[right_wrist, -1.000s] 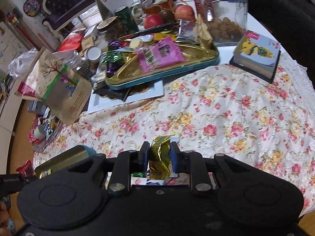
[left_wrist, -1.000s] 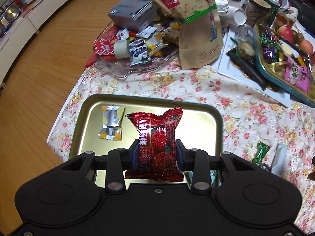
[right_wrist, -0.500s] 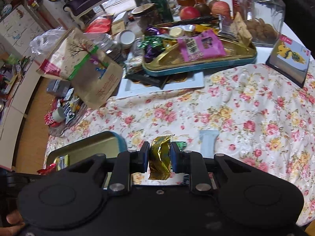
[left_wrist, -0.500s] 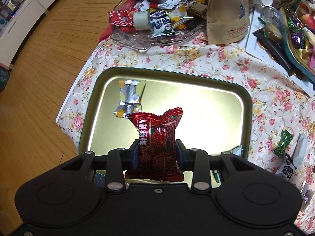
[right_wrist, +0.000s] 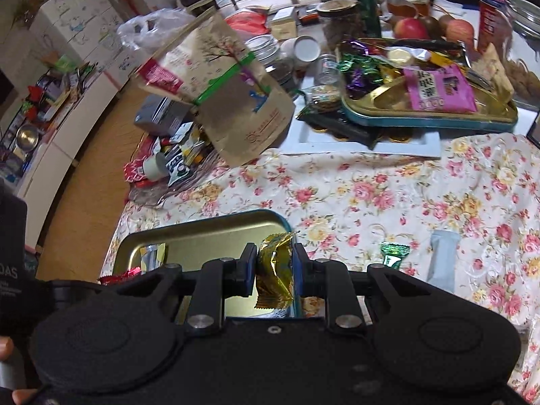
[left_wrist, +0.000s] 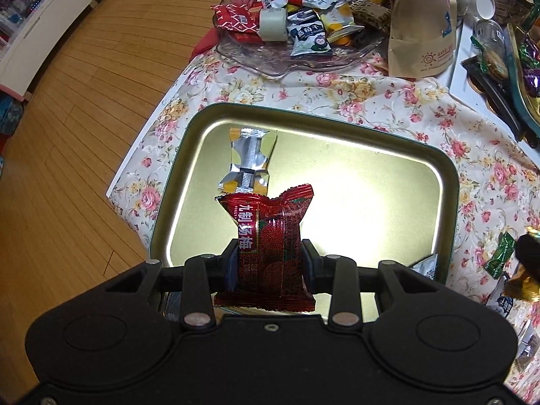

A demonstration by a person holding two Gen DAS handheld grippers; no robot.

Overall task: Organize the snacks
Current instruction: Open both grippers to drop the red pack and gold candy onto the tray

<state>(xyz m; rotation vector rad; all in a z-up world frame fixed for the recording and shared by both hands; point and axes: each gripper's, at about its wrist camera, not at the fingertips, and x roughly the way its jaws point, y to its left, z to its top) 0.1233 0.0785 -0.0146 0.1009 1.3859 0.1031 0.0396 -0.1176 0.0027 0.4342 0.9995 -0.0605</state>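
Observation:
My left gripper [left_wrist: 268,263] is shut on a red snack packet [left_wrist: 266,236] and holds it upright above the near part of a gold metal tray [left_wrist: 371,202]. A silver and yellow wrapped sweet [left_wrist: 248,160] lies in the tray's far left. My right gripper [right_wrist: 272,270] is shut on a gold foil sweet [right_wrist: 274,273], over the right edge of the same tray [right_wrist: 209,233]. The right gripper and its gold sweet show at the right edge of the left wrist view [left_wrist: 526,270].
The tray sits on a floral tablecloth [right_wrist: 388,195] near the table's left edge, with wood floor [left_wrist: 84,101] beyond. A glass dish of snacks [left_wrist: 297,33], a brown paper bag [right_wrist: 236,94] and a second full tray [right_wrist: 428,94] stand behind. A green sweet [right_wrist: 393,253] and pale sachet [right_wrist: 443,256] lie loose.
Both grippers have moved toward the gold tray. The left one now hangs lower over it, and the right one has swung left so its gold sweet is over the tray's right edge.

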